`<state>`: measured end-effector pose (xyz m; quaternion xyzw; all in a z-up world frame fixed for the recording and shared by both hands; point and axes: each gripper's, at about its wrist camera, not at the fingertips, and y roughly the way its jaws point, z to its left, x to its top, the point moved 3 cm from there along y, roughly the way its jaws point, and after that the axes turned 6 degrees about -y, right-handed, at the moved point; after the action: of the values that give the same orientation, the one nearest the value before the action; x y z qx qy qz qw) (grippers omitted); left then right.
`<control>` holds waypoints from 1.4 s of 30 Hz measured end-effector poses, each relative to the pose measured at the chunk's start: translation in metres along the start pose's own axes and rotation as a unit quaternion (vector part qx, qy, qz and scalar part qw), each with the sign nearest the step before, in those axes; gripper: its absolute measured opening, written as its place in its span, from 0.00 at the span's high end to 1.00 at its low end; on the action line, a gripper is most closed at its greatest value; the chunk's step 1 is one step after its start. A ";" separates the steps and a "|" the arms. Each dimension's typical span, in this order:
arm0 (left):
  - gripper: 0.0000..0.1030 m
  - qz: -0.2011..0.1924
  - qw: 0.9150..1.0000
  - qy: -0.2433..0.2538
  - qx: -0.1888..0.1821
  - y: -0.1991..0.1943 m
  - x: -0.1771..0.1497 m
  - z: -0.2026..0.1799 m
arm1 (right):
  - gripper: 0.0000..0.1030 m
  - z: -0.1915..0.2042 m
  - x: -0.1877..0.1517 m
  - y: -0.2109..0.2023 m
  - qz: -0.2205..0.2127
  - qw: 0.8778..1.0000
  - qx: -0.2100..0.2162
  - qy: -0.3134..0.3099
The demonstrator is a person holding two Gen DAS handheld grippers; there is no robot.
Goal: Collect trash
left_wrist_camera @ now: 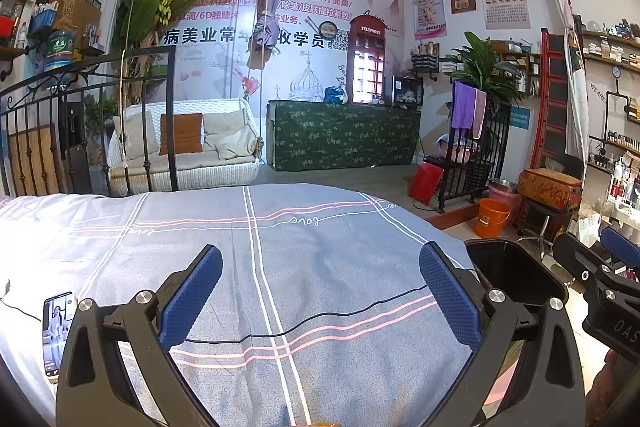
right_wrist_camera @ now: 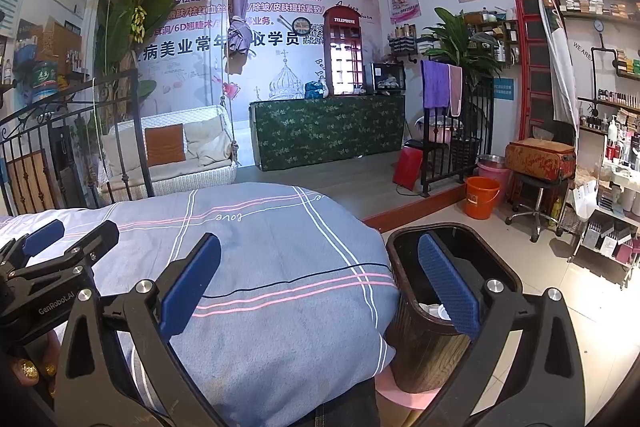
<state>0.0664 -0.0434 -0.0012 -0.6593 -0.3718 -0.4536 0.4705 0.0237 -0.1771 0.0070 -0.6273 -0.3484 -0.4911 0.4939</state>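
Nearest us, the left gripper (left_wrist_camera: pixel 320 291) is spread wide with nothing between its blue pads; under it lies only the blue-grey bedspread (left_wrist_camera: pixel 280 267) with pink and white stripes. A phone (left_wrist_camera: pixel 58 333) with a lit screen rests on the bed at 8 o'clock, just outside the left finger.

The right gripper (right_wrist_camera: pixel 320 287) is likewise released and empty. Its left pad hangs over the bedspread (right_wrist_camera: pixel 260 267), its right pad (right_wrist_camera: pixel 448 287) over the mouth of the dark trash bin (right_wrist_camera: pixel 416 347). The bed's rounded edge falls away at 3 o'clock and meets the bin's wall, touching or nearly so. In the left wrist view the bin (left_wrist_camera: pixel 516 275) sits at 3 o'clock, beyond the right finger.

We see pale crumpled trash (right_wrist_camera: pixel 434 310) inside the bin, low behind the right pad.

Beyond the bin, open tiled floor (right_wrist_camera: pixel 560 287) runs to 2 o'clock, to an orange bucket (right_wrist_camera: pixel 482 197). Farther off, an iron bed rail (left_wrist_camera: pixel 80 123) closes 10 o'clock.
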 end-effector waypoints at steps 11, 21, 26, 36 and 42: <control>0.05 0.000 1.000 0.000 0.000 0.000 0.000 -0.001 | 0.05 0.004 -0.005 0.003 0.002 1.000 0.001 0.002; 0.05 0.001 1.000 0.000 0.001 -0.001 0.000 -0.002 | 0.05 0.002 -0.008 0.004 0.005 1.000 -0.001 0.005; 0.05 0.003 1.000 0.002 0.000 0.000 -0.003 -0.003 | 0.05 0.002 -0.008 0.004 0.006 1.000 0.000 0.006; 0.05 0.003 1.000 0.001 -0.001 0.000 -0.004 -0.003 | 0.05 0.002 -0.009 0.005 0.008 1.000 0.000 0.007; 0.05 0.009 1.000 0.002 0.000 0.003 -0.007 -0.007 | 0.05 0.002 -0.010 0.006 0.009 1.000 0.001 0.008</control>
<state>0.0650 -0.0510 -0.0076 -0.6616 -0.3654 -0.4503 0.4754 0.0274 -0.1760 -0.0044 -0.6261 -0.3387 -0.4913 0.5018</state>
